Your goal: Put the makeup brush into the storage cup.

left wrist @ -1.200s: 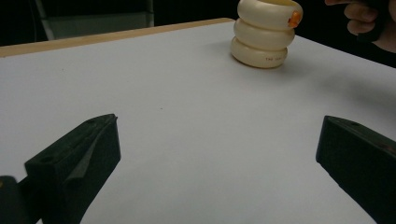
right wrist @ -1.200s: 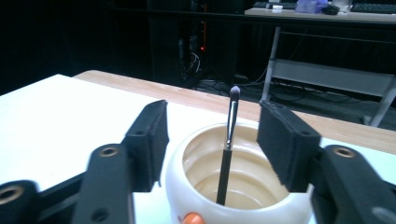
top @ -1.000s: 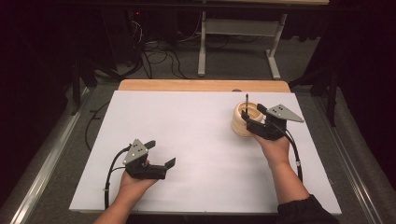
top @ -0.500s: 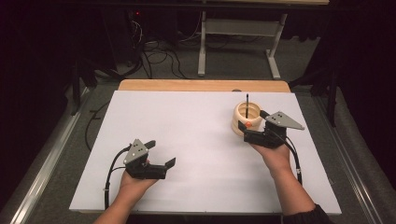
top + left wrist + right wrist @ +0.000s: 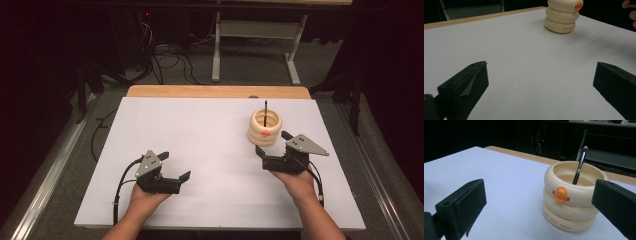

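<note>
The cream ringed cup [image 5: 265,129] stands upright on the far right part of the white bench [image 5: 200,145], built like three stacked rings with an orange button on the side toward the person. A thin black brush [image 5: 265,111] stands in it, its long axis nearly vertical, leaning a little, the soft tip upward and clear of the rim.

The right tongs [image 5: 272,150] sit just beside the cup on the person's side, close but not touching; in the right gripper view [image 5: 539,202] the cup lies ahead and toward the right-hand jaw. Its jaws have just been opening and now stand wide with nothing between them.

The left tongs [image 5: 175,167] rest well apart on the near left of the bench, also spread wide and empty; from there [image 5: 540,82] the cup is far off across bare surface.

So the right hand is plainly the nearer one. Any reach for the brush would probably have to come from above, down along its upright handle.
</note>
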